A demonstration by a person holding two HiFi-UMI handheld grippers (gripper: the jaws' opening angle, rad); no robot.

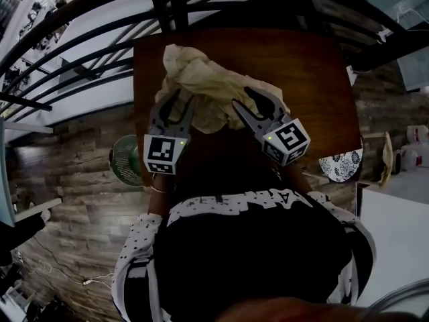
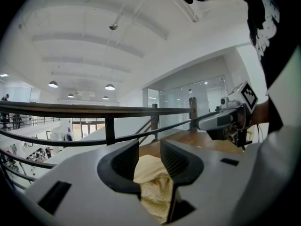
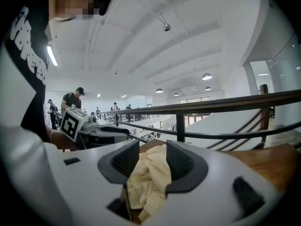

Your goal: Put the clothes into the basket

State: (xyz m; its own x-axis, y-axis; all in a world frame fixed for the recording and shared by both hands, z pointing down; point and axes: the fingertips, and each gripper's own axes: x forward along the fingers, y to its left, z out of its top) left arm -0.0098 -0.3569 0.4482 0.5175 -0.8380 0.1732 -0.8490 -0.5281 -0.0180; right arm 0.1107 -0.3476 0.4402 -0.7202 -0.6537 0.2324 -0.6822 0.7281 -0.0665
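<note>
Now in hand: by judgement, getting a sound two-handed hold on the pale yellow crumpled cloth [image 1: 201, 89] so that it can go to a basket.
Cloth's place: it lies heaped on the dark brown wooden table [image 1: 315, 72], in the upper middle of the head view, and is in no basket yet.
Left gripper: the left gripper [image 1: 181, 102] sits at the heap's lower left edge. Its jaws are parted and a fold of cloth lies slack between them, far back. The pads do not seem to pinch it.
Right gripper: the right gripper [image 1: 242, 99] sits at the heap's lower right edge. Its jaws are likewise apart, with a bunched fold between them that is loose rather than clamped.
Basket: none can be told for certain. A green round ribbed object [image 1: 127, 159] stands on the floor at the centre left of the head view, just beside the table's left edge, and may be it.
Doing it well: both sets of jaws should close on thick folds, not on a single thin layer. The two sides should then rise together so the heap stays gathered.
Risk: a loose tail of cloth may drag on the table edge or slip out on one side.
</note>
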